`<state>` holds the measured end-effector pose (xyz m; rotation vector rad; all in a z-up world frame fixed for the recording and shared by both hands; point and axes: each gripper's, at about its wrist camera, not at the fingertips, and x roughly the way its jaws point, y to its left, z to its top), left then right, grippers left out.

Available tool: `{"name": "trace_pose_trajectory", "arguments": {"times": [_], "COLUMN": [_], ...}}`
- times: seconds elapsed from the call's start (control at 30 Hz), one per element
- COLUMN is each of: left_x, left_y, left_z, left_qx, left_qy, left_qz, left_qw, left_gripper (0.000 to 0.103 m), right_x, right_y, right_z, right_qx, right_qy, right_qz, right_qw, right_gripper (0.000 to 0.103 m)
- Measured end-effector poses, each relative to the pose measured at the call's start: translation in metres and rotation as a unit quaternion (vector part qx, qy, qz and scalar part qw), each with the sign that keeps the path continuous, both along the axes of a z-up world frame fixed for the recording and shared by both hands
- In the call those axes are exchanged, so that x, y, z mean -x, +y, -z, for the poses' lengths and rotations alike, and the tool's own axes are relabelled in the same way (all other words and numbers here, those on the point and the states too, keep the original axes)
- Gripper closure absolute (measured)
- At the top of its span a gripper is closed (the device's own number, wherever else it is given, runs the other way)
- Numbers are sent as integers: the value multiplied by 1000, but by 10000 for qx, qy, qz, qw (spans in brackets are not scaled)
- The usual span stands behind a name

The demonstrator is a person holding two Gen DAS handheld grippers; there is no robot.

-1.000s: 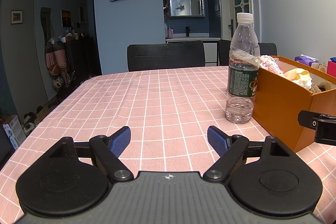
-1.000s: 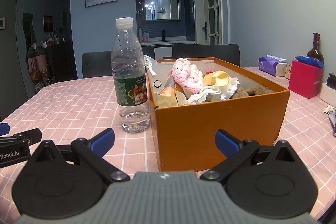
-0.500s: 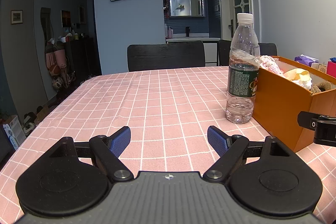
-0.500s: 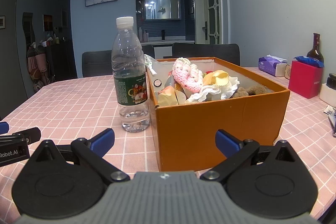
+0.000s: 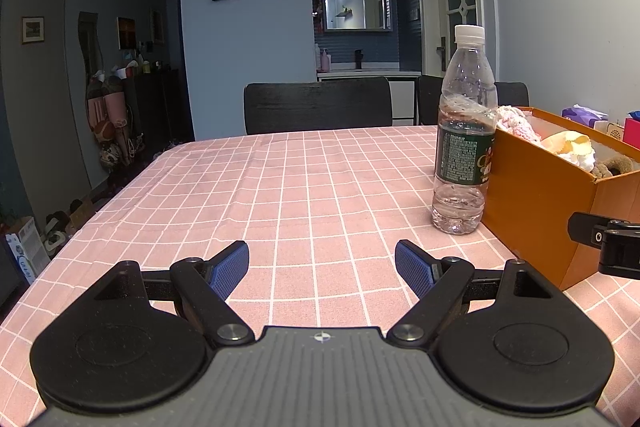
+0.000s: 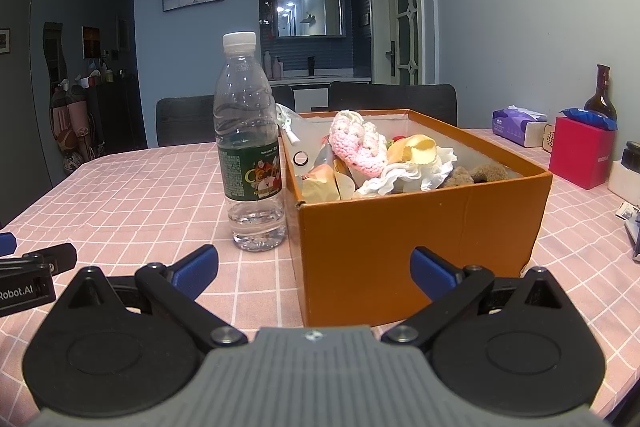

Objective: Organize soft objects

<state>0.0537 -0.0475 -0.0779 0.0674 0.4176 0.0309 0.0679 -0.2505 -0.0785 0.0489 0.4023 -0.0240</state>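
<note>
Left wrist view: the left gripper (image 5: 322,269) sits low at the bottom centre, jaws spread wide and holding nothing, over the pink checked tabletop (image 5: 280,187). At the right, an upright water bottle (image 5: 464,147) stands just beside an orange box (image 5: 536,195).

Right wrist view: the right gripper (image 6: 314,271), also wide open and empty, faces the orange box (image 6: 420,243) at frame centre, probably lined up to reach in. The soft objects lie heaped inside: a pink knitted piece (image 6: 358,143) slanting from upper left to lower right, a white ruffled piece (image 6: 412,171), and a brown plush (image 6: 476,175).
</note>
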Motion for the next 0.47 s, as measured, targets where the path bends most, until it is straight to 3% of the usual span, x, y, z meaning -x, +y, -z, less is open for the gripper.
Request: {"name": "trace_pose_trajectory", "arguments": {"times": [0.47], "left_x": [0], "left_y": [3], "left_z": [0], "left_qx": [79], "left_qy": [49], "left_qz": [4], "left_qw": [10000], "left_gripper": [6], "right_x": [0], "right_y": [2], "right_z": [-2], "right_qx": [29], "right_qy": [5], "right_qz": [-33], "right_qw": [10000], "right_gripper": [3]}}
